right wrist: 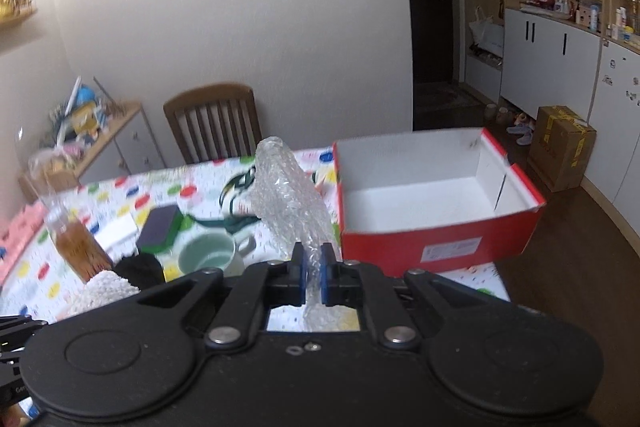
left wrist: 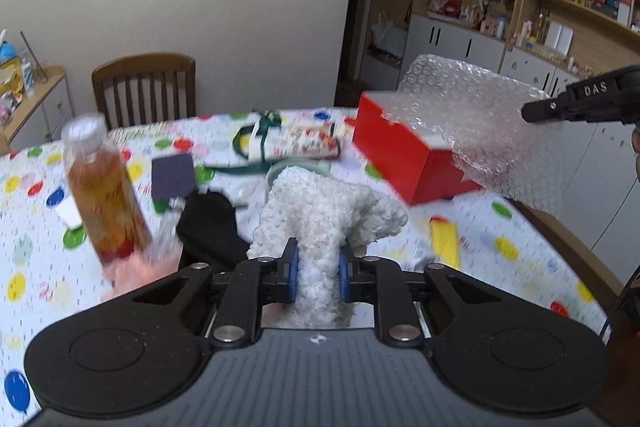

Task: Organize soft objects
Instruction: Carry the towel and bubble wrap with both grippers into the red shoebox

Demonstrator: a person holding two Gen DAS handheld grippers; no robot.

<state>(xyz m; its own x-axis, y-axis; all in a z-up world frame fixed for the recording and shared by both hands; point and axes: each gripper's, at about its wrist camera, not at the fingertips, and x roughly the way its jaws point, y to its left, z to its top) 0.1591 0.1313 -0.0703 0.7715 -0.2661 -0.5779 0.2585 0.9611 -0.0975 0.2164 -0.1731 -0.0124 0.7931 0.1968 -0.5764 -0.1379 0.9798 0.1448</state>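
Note:
My left gripper [left wrist: 318, 277] is shut on a white fluffy cloth [left wrist: 320, 211] and holds it above the table. My right gripper [right wrist: 314, 277] is shut on a sheet of clear bubble wrap [right wrist: 288, 199], held up left of the open red box [right wrist: 432, 227], whose white inside holds nothing. In the left wrist view the bubble wrap [left wrist: 472, 119] hangs over the red box [left wrist: 404, 155], with the right gripper's black finger [left wrist: 580, 101] at the right edge. A black soft item [left wrist: 208, 227] and a pink fluffy item [left wrist: 132, 275] lie on the table.
On the balloon-print tablecloth [left wrist: 500, 255] stand a bottle of amber drink [left wrist: 104, 187], a dark sponge [left wrist: 174, 177], a green mug [right wrist: 208, 253] and a ribboned packet [left wrist: 292, 141]. A wooden chair [left wrist: 146, 87] stands behind the table. Cabinets line the right.

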